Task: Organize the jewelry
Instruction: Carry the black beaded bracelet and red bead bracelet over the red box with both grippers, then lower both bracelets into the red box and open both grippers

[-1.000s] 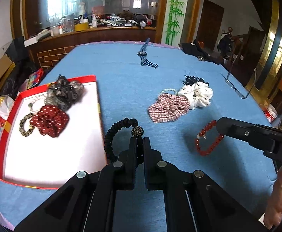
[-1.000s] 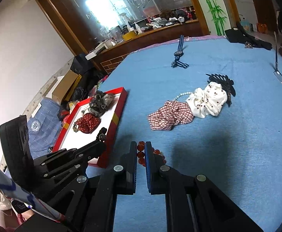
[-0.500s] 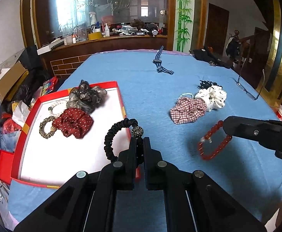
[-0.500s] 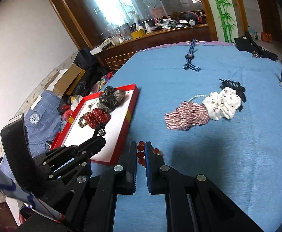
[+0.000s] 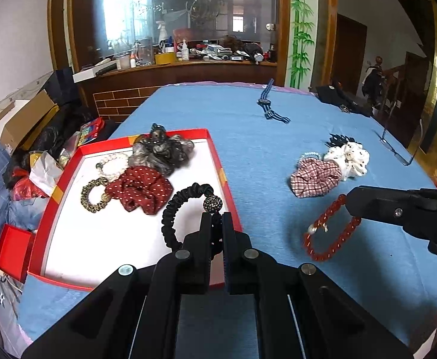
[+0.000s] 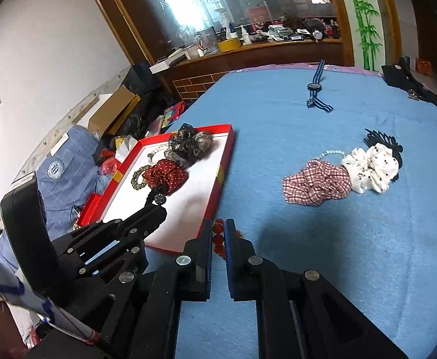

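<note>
My left gripper [image 5: 217, 218] is shut on a black braided bracelet [image 5: 176, 209] with a sparkly bead, held above the right part of the red-rimmed white tray [image 5: 218, 161]. Lying in the tray are a dark red dotted scrunchie [image 5: 140, 187], a grey scrunchie [image 5: 161, 149], a pearl bracelet [image 5: 112, 164] and a gold-black band [image 5: 92, 193]. My right gripper [image 6: 218, 224] is shut on a red bead bracelet [image 6: 218, 237], which hangs above the blue cloth just right of the tray [image 6: 223, 161]; the same bracelet [image 5: 329, 227] dangles from it in the left wrist view.
On the blue tablecloth [image 5: 263, 149] lie a checked scrunchie [image 5: 315, 178], a white dotted scrunchie [image 5: 348, 157] over a black clip, a striped watch [image 5: 268, 104] and glasses [image 5: 398, 149]. Boxes and bags are piled on the floor left of the table [image 5: 24, 149].
Both grippers have moved left toward the tray with their bracelets. The black bracelet now hangs over the tray's inside, and the red one is close to the tray's right rim.
</note>
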